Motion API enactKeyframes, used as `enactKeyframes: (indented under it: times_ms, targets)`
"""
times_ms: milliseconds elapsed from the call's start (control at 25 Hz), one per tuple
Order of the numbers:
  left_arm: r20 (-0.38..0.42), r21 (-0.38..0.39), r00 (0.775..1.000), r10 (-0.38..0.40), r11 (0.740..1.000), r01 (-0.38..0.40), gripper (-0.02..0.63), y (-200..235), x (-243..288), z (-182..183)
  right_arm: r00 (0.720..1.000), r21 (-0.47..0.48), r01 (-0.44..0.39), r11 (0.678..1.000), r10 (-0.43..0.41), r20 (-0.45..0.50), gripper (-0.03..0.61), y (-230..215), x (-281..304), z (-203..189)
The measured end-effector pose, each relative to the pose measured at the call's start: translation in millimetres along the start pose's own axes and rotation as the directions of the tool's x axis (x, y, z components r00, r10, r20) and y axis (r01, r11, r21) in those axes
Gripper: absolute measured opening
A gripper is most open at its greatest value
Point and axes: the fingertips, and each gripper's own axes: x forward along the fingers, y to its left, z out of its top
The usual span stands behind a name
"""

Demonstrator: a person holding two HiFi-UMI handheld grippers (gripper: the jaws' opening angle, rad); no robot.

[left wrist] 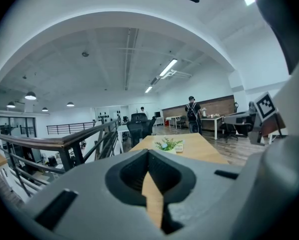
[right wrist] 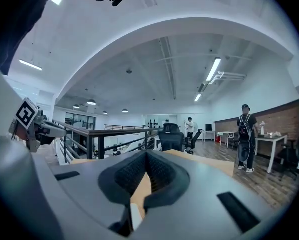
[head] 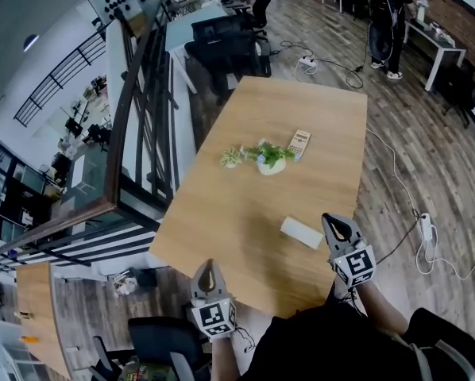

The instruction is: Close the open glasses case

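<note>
Glasses case looks closed on the desk, just beside the right tongs. Right tongs and left tongs are both closed and empty.

Table: light wood, rectangular, the landmark for all below.
Potted plant: green leaves in a white pot, near the table's middle.
Small plant: pale green, on the table just left of the pot.
Keypad device: beige, flat, on the table just beyond the pot; remote or calculator, unclear.
Office chairs: black, at the table's far end.
Railing: dark bars, wooden top rail, along the table's left side.
Power strip: white, on the floor right of the table.
Person: dark clothes, backpack, standing well beyond the table's far right corner.
</note>
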Motion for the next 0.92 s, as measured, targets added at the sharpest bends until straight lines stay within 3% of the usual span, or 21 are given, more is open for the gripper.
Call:
enactKeyframes:
  times_ms: [920]
  targets:
    - [-0.012,-0.004,1.0,-0.01,1.0,0.01,0.0,-6,10,1,1.0,-0.007,-0.01,1.0,0.01,-0.004,0.014,-7,6,5]
